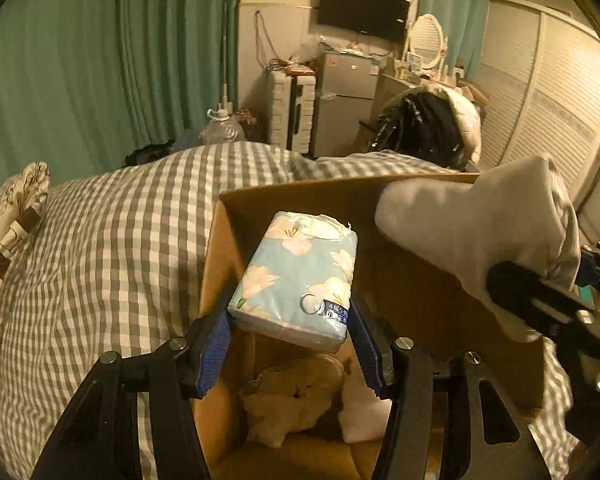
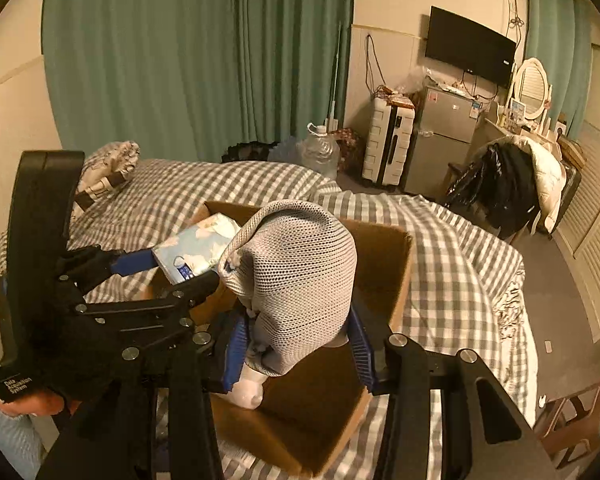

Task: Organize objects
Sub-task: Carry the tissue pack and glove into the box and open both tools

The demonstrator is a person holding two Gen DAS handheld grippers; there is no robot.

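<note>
A brown cardboard box [image 1: 236,240] stands open on the checked bed; it also shows in the right wrist view [image 2: 396,264]. My left gripper [image 1: 290,344] is shut on a light blue flowered tissue pack [image 1: 300,276] and holds it over the box's left part; the pack also shows in the right wrist view [image 2: 192,248]. My right gripper [image 2: 298,340] is shut on a grey mesh cloth item [image 2: 296,272] above the box; it shows in the left wrist view [image 1: 472,236] at the right. A beige crumpled item [image 1: 296,396] and something white [image 2: 252,392] lie in the box.
The grey checked bedspread [image 1: 100,264] surrounds the box. A patterned pillow [image 1: 16,208] lies far left. Beyond the bed are green curtains [image 1: 100,60], a water jug [image 2: 320,152], a white suitcase [image 2: 388,148], a fridge [image 2: 444,140] and a chair with clothes [image 2: 508,184].
</note>
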